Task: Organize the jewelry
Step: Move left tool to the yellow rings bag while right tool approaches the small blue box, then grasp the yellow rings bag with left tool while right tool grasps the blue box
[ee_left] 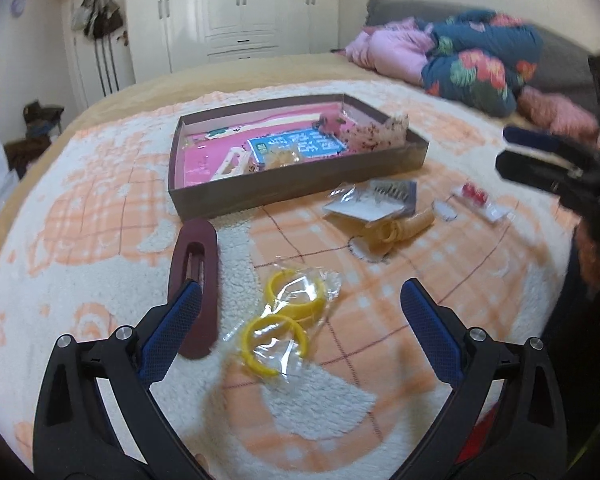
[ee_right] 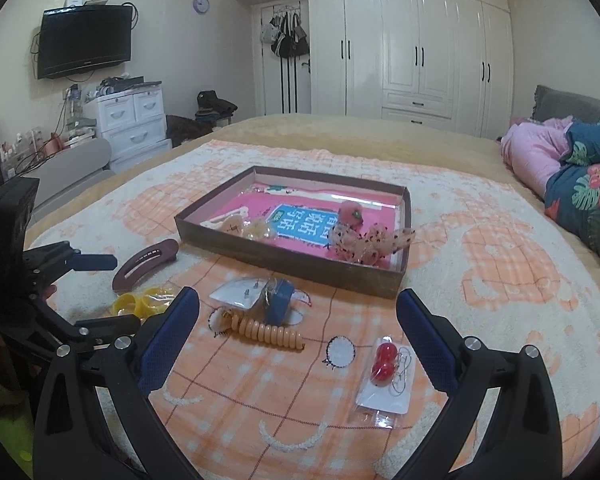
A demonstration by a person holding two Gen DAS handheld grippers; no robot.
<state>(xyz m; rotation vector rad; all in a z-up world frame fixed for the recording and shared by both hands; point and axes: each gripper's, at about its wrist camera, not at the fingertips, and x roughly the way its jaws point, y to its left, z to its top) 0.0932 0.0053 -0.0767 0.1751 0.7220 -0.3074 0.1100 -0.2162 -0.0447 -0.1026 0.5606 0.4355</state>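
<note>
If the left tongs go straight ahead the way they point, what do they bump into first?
Probably the yellow hoops in their clear bag, lying on the blanket right between the open left tongs. The dark red hair clip sits just beside the left finger; depth is hard to judge.

I see soft, even indoor light, a little dim and warm, with no hard shadows on the blanket (ee_right: pixel 480 216). Glare streaks the glossy wardrobe doors (ee_right: pixel 400 20) at the far wall and glints off the clear bag of yellow hoops (ee_left: pixel 288 312). My left view is smeared: the right gripper (ee_left: pixel 512 148) and the pillows (ee_left: pixel 476 68) blur at the right. My right view is sharper. Both bend strongly and darken to black at the corners.
</note>
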